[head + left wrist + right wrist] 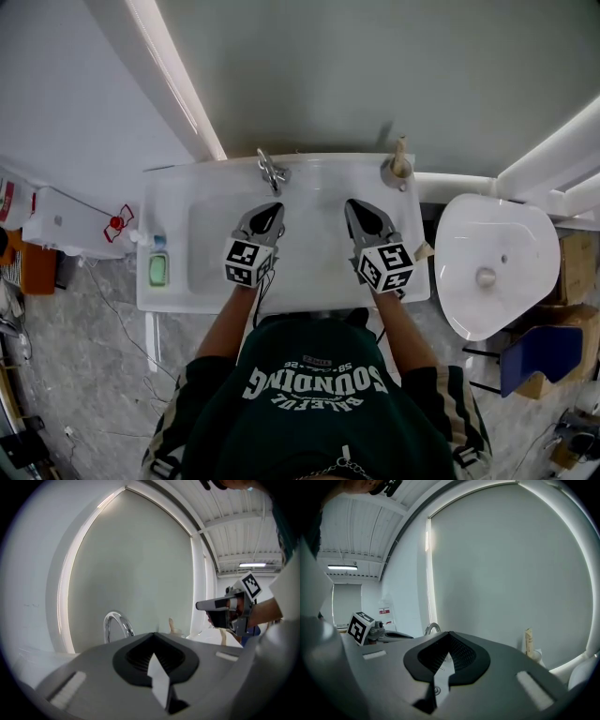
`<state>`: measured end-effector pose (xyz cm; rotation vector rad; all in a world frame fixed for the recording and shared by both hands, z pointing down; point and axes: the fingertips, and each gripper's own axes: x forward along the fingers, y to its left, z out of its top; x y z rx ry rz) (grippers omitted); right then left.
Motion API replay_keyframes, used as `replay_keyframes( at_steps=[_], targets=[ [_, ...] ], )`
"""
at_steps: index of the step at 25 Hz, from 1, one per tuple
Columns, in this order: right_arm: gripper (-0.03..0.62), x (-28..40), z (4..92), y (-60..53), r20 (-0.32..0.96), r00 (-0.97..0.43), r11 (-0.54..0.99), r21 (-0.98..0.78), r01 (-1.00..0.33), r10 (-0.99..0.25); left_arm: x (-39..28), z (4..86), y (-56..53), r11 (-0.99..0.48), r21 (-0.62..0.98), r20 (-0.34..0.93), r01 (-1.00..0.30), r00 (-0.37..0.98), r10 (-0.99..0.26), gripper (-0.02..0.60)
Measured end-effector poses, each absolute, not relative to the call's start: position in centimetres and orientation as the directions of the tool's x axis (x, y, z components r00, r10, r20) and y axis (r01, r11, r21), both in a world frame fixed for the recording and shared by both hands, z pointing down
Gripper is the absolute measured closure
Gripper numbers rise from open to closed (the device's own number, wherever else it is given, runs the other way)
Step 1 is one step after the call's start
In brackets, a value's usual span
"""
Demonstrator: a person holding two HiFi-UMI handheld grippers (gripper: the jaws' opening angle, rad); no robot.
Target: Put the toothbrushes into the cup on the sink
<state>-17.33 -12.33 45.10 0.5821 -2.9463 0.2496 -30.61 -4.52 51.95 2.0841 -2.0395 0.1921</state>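
Observation:
A cup (397,174) stands on the white sink's (309,281) back right corner, with a wooden toothbrush (401,150) upright in it. The same toothbrush (528,641) shows in the right gripper view, to the right of the jaws. Over the basin, left of centre, my left gripper (272,208) is shut and holds nothing; its jaws meet at the tip (153,634). My right gripper (354,204) hovers to its right, a little left of and nearer than the cup, its jaws closed together (450,633) with nothing between them. No loose toothbrush is visible.
A chrome faucet (272,172) rises at the sink's back centre. A green soap dish (157,270) and a small blue item (159,242) lie on the left ledge. A second white basin (492,262) stands to the right, with cardboard boxes (574,267) beyond it.

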Motion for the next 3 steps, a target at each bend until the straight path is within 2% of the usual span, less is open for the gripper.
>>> replay_keyframes(
  at_steps=[3],
  targets=[
    [0.591,-17.35,45.24,-11.97,0.158,-0.919,0.913,-0.140,-0.383,-0.361,-30.70,52.13,-4.22,-0.011,0.067,0.250,-0.998,0.027,-0.968,0.532]
  ],
)
